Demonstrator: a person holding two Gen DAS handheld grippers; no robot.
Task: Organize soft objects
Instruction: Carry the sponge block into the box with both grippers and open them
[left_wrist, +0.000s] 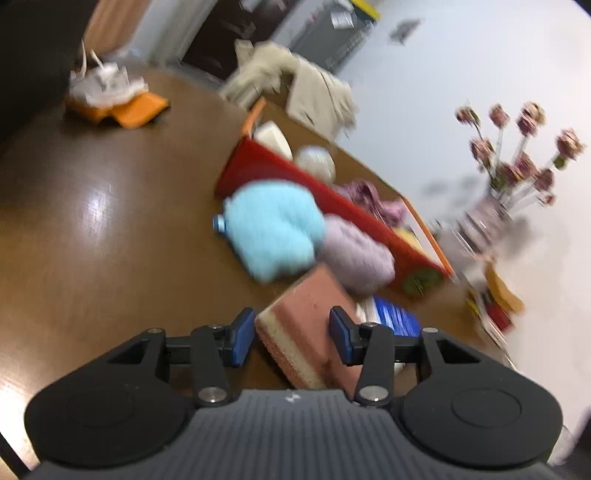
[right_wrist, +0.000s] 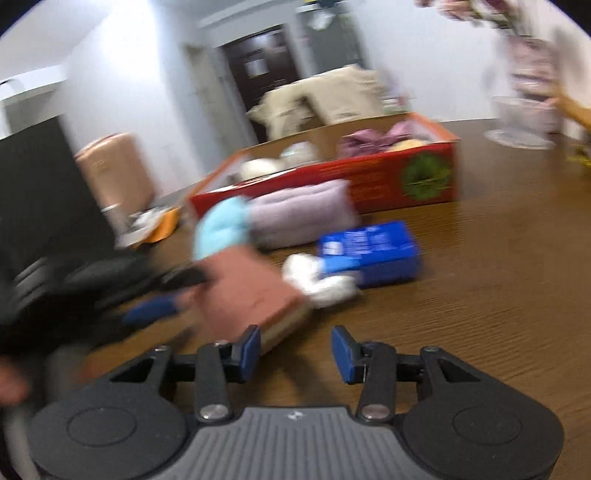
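We see a brown wooden table (right_wrist: 498, 266) carrying a long red box (right_wrist: 369, 177) that holds soft items. Against the box's front wall lie a lilac cushion (left_wrist: 356, 254) and a pale blue fluffy toy (left_wrist: 275, 229), touching each other. Near them sits a blue packet (right_wrist: 369, 251). Our left gripper (left_wrist: 291, 336) is spread, its pads either side of a pink sponge (left_wrist: 306, 325); whether they press it, we cannot tell. Our right gripper (right_wrist: 295, 350) hangs spread, empty, just beside that sponge.
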